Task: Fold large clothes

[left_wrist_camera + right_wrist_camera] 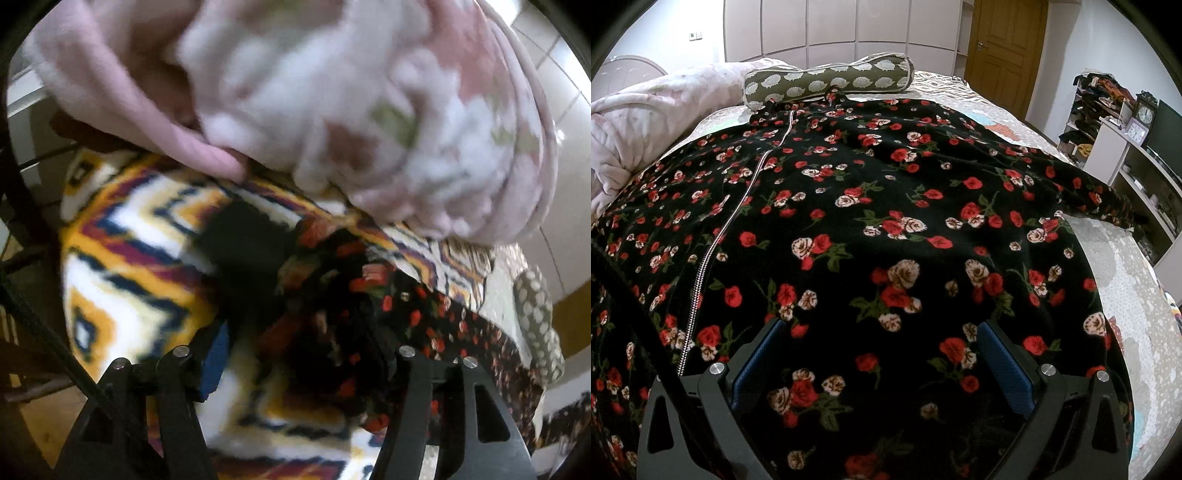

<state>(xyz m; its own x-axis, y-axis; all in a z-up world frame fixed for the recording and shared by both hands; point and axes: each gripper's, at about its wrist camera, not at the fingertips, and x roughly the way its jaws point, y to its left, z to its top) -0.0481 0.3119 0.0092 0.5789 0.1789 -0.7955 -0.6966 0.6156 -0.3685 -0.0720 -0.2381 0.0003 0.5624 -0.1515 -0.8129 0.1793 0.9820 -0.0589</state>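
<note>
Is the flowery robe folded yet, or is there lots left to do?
Not yet. Done: the robe is spread flat on the bed, zipper up. In hand: nothing is gripped; the right gripper is open over the cloth, and the left gripper is open beside a bunched edge, in a blurry view. Left: every fold, since I can't see a finished fold anywhere.

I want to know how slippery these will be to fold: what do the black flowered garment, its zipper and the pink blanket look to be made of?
The flowered garment looks like soft, matte plush or velour: no sheen, fuzzy-edged print. Its zipper looks like metal, with bright silvery teeth, though shiny plastic is possible. The pink blanket looks like thick fleece, with a puffy, quilted-looking pile.
</note>
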